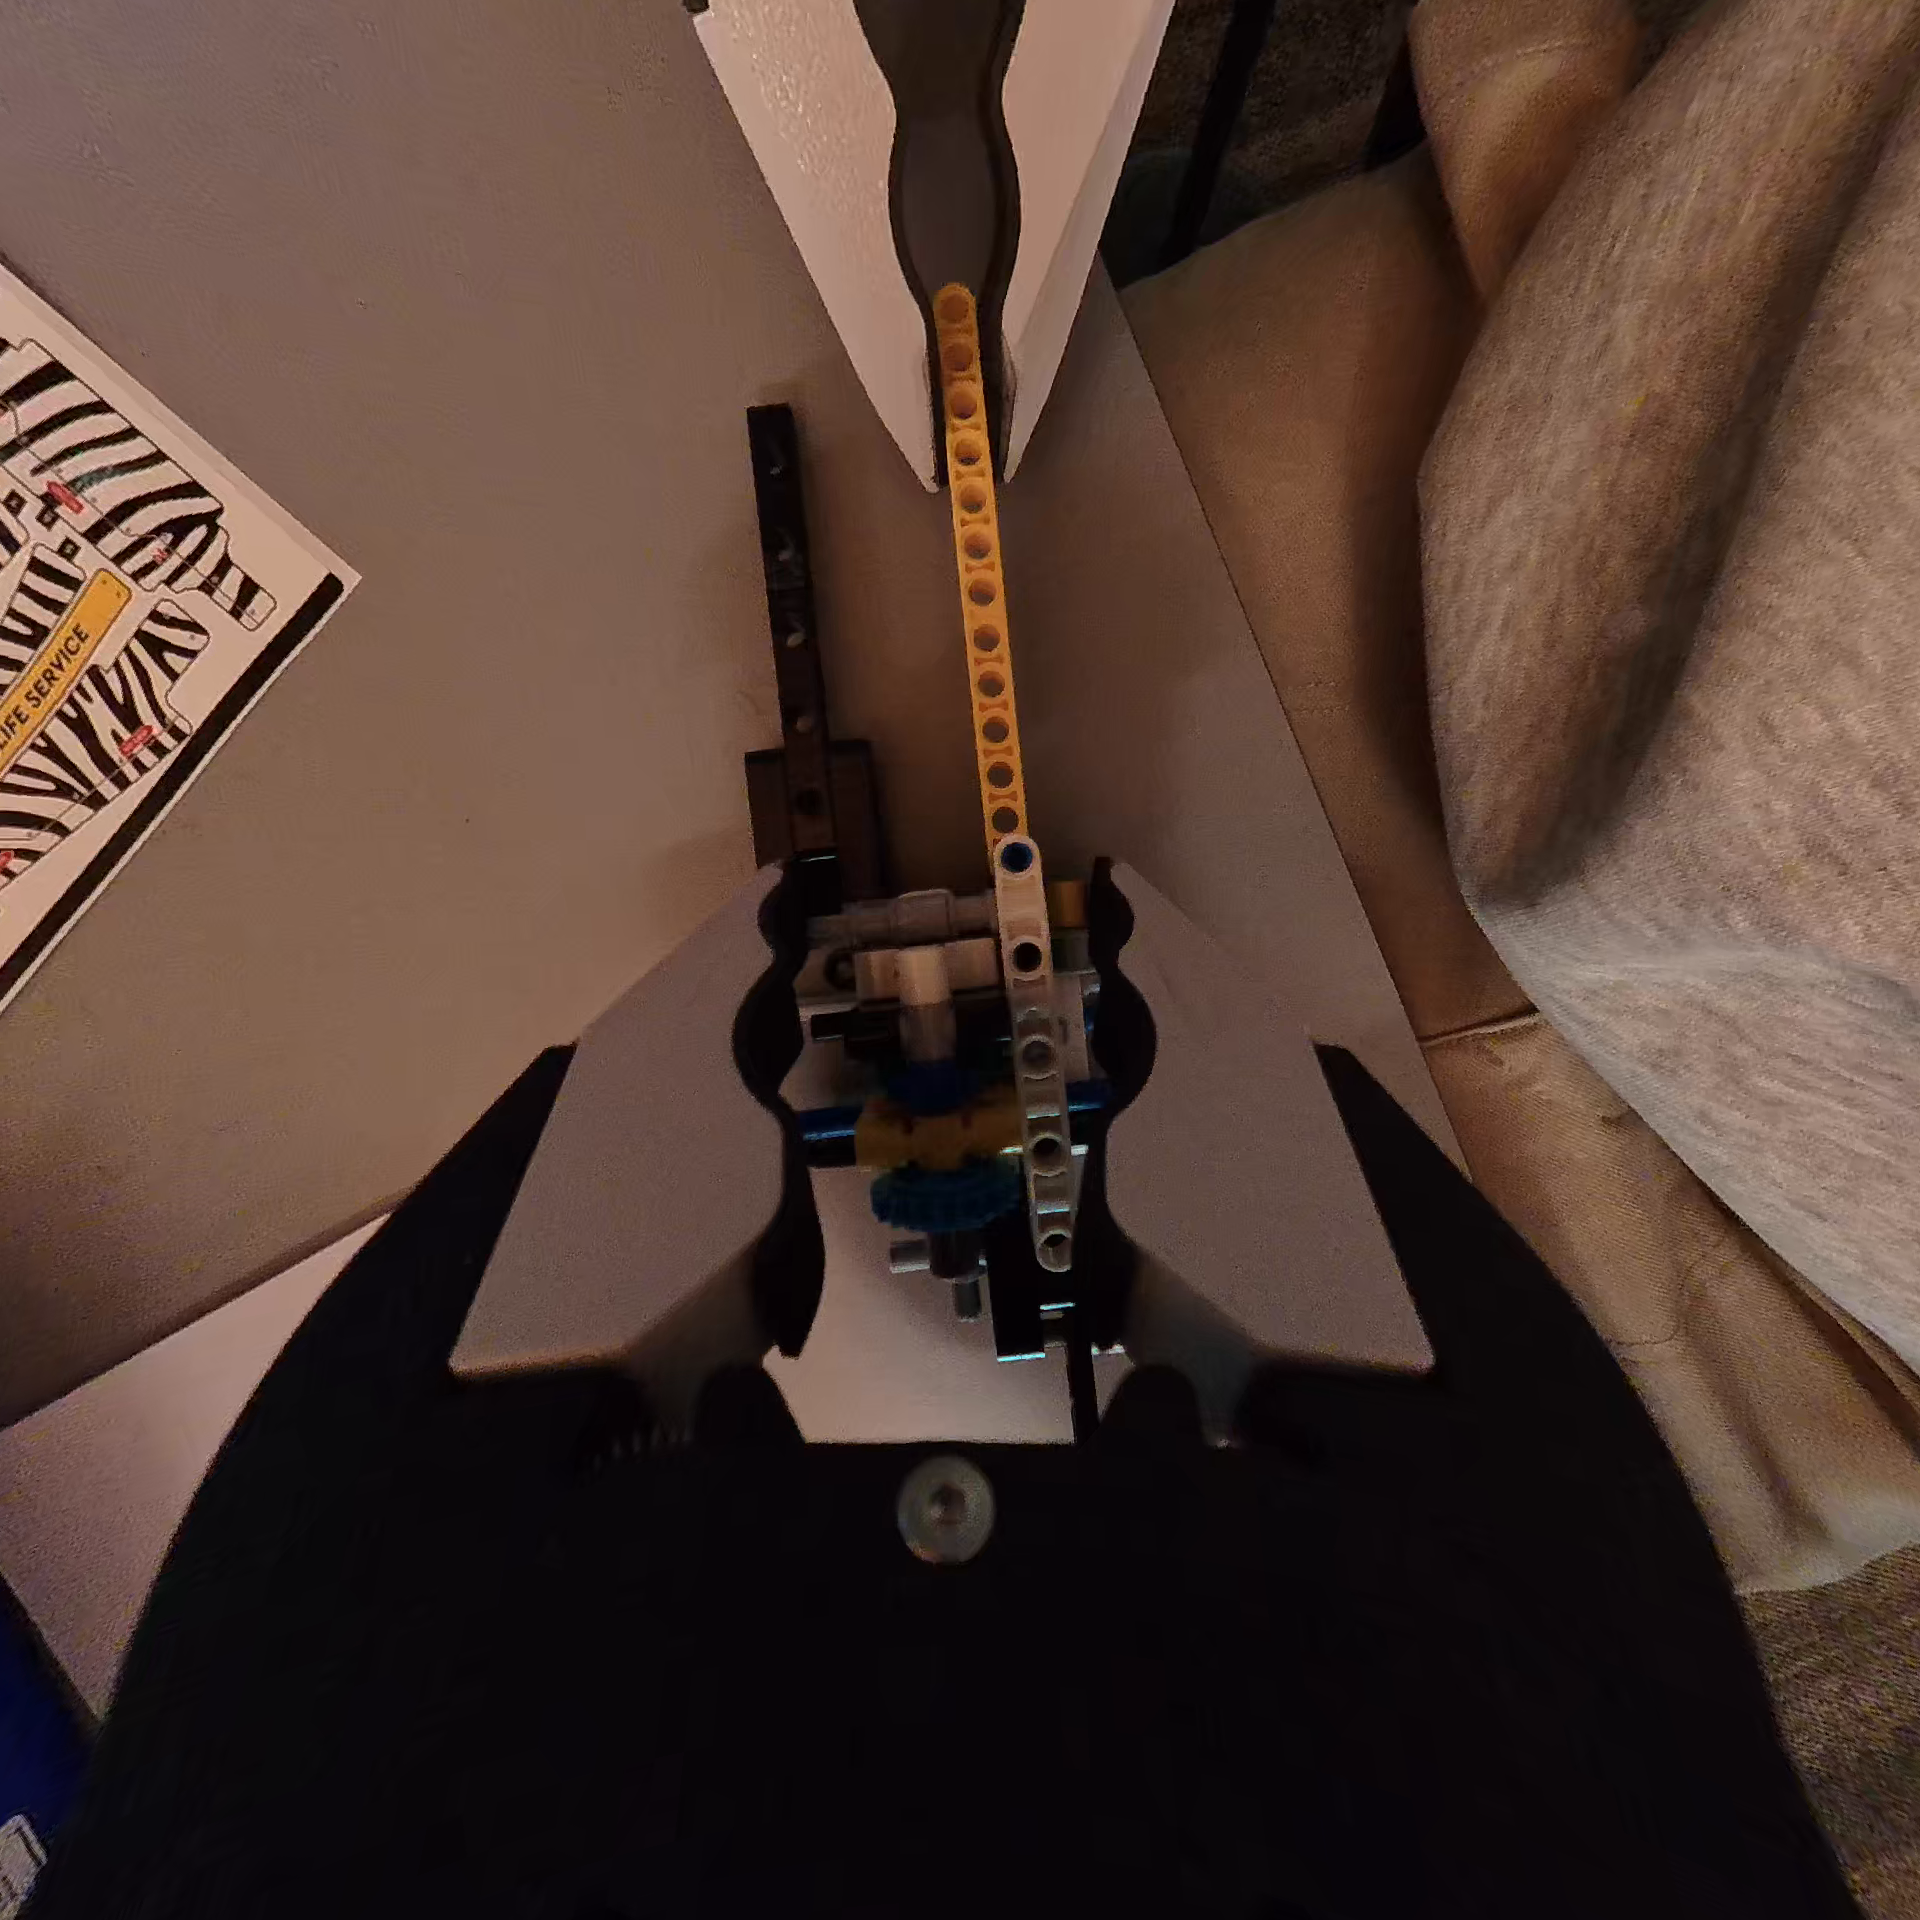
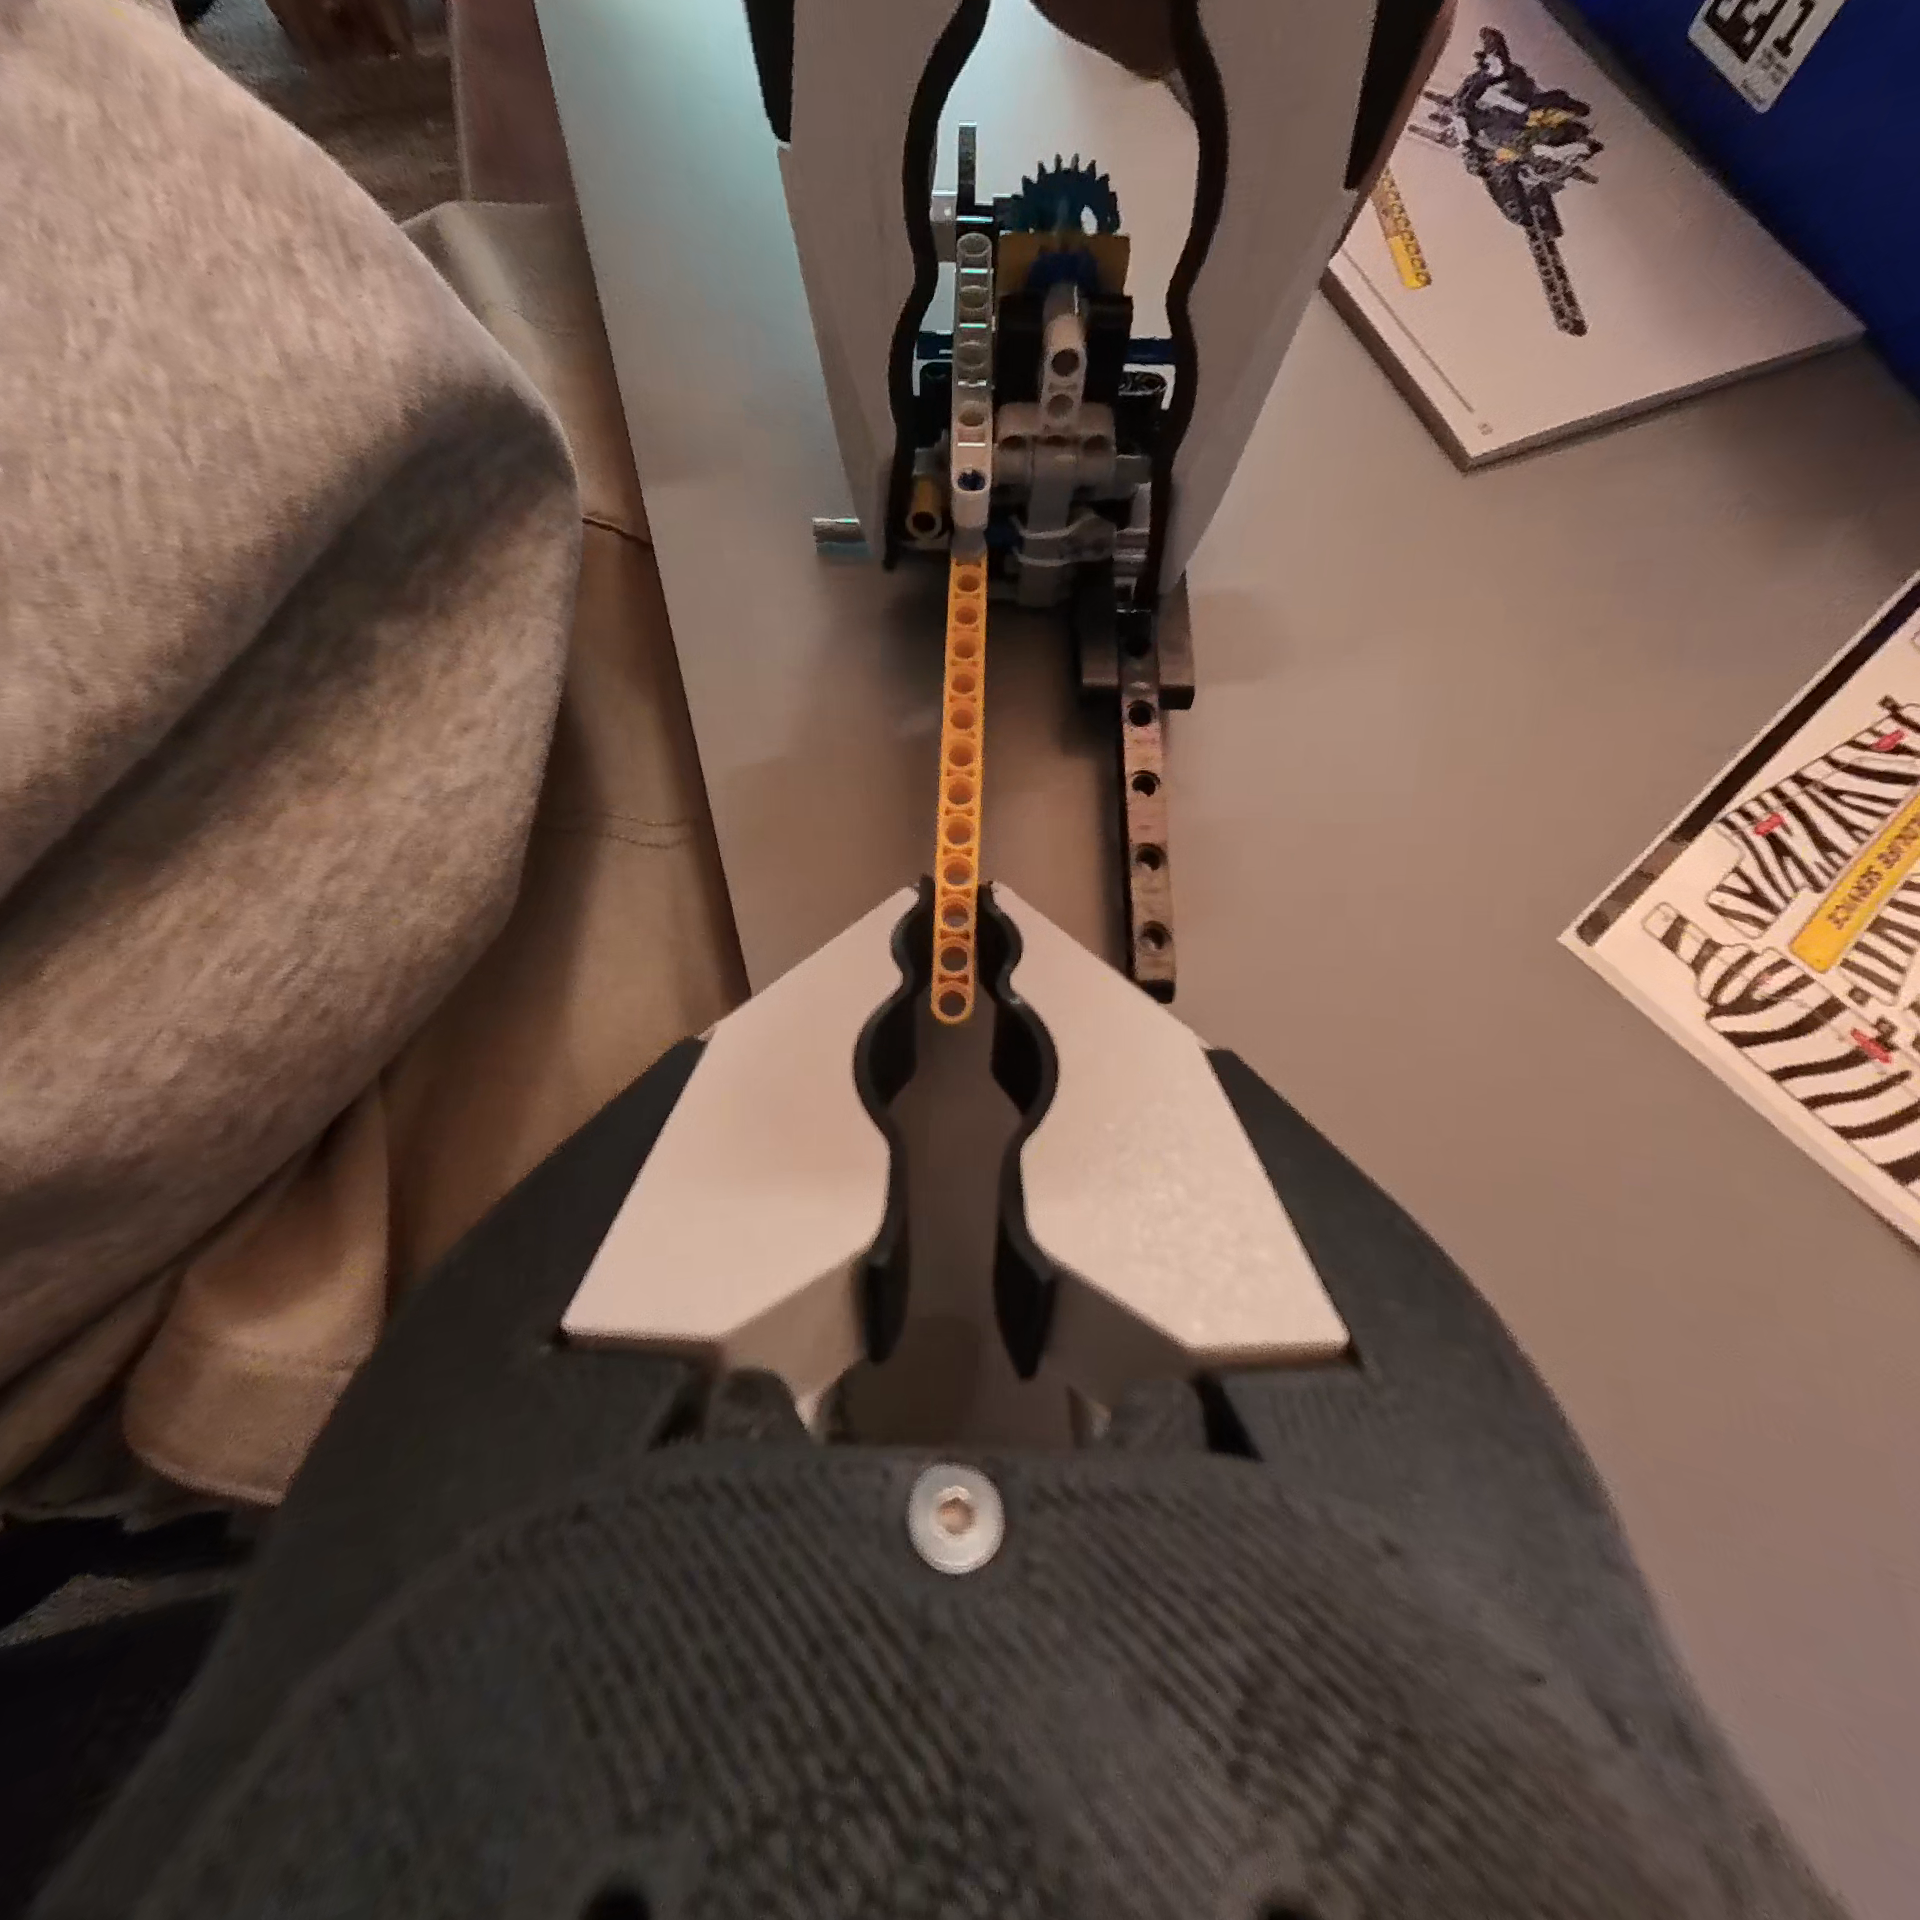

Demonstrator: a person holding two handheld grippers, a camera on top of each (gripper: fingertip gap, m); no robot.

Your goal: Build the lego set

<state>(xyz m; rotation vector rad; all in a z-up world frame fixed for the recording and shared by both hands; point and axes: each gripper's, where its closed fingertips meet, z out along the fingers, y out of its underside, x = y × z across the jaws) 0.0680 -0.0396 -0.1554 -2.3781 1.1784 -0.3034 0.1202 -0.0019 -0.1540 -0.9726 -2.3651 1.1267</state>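
My left gripper [image 1: 940, 883] is shut on a grey and black lego assembly [image 1: 935, 997] with blue gears and a white beam. A long yellow beam [image 1: 982, 623] runs forward from the assembly; its near end meets the white beam at a blue pin. My right gripper [image 2: 956, 899] is shut on the yellow beam's far end [image 2: 961, 790]. A black beam [image 1: 795, 644] sticks out of the assembly on the left and lies on the table. In the right wrist view the left gripper [image 2: 1039, 540] holds the assembly [image 2: 1049, 416] at the far end, with the black beam [image 2: 1146, 831] beside it.
A zebra-striped sticker sheet [image 1: 114, 623] lies on the grey table [image 1: 468, 312] to the left; it also shows in the right wrist view [image 2: 1787, 987]. An instruction booklet [image 2: 1538, 260] and a blue box [image 2: 1818, 135] lie at the far right. A person's grey sleeve [image 2: 229, 623] lies along the table edge. There is about 7 cm between the tips of the two grippers.
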